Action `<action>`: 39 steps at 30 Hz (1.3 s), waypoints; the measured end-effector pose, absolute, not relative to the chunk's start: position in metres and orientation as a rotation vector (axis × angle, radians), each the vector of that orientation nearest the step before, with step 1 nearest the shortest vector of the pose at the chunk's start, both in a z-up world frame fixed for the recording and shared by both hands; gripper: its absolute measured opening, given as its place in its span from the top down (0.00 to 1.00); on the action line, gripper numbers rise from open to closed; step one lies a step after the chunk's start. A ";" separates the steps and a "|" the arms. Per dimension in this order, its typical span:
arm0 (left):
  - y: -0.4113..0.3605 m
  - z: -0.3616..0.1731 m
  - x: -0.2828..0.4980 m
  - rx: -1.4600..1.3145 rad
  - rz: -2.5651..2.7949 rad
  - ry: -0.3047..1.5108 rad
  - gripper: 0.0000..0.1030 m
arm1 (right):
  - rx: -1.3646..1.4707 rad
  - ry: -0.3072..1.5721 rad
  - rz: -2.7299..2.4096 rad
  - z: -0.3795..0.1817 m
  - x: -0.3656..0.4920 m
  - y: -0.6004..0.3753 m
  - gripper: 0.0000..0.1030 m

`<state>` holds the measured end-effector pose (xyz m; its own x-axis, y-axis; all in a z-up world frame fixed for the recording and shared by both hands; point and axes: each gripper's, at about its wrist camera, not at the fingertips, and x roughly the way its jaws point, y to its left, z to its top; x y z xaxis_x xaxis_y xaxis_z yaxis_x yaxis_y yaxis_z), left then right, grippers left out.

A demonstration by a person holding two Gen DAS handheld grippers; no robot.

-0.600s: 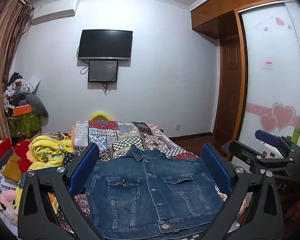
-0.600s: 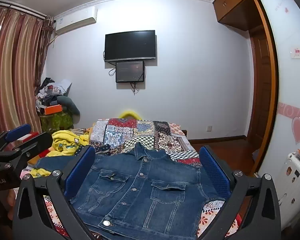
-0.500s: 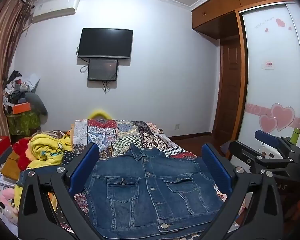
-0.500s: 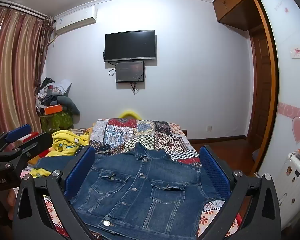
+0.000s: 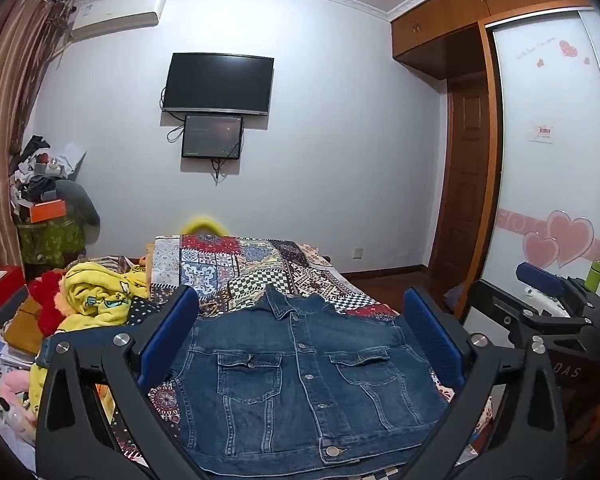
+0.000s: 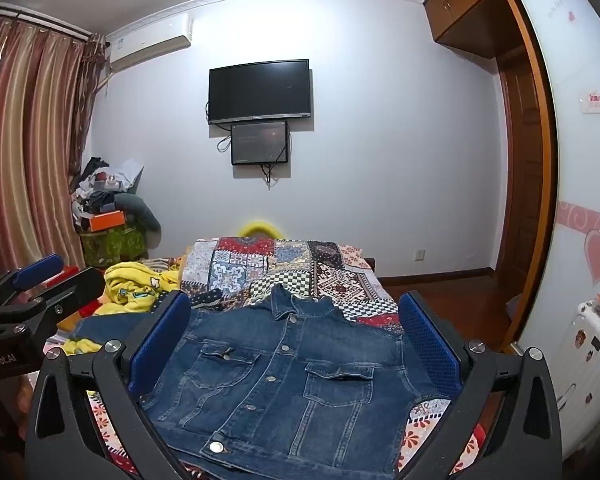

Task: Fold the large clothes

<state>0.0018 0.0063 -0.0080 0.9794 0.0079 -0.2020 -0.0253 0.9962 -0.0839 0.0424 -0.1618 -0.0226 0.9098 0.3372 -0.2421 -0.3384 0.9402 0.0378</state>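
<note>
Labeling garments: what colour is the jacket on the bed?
Dark blue denim jacket with silver buttons; clearest in the left wrist view.

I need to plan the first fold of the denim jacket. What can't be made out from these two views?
- Denim jacket sleeves: left wrist view, hidden behind the left gripper fingers; one sleeve only shows beyond its left finger.
- Jacket hem: right wrist view, cut off by the bottom edge and the right gripper.
- The jacket's back: lies face down on the bedspread.
</note>
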 end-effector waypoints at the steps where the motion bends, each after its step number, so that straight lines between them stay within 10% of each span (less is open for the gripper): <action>1: 0.005 -0.004 0.002 -0.089 0.020 0.204 0.00 | -0.004 0.247 0.347 -0.023 0.042 -0.162 0.00; 39: 0.009 -0.005 0.005 -0.090 0.028 0.214 0.00 | 0.003 0.257 0.348 -0.026 0.043 -0.163 0.00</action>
<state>0.0051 0.0092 -0.0048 0.9769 0.0185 -0.2131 -0.0377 0.9956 -0.0863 0.0433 -0.1631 -0.0261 0.9077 0.3377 -0.2489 -0.3369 0.9404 0.0471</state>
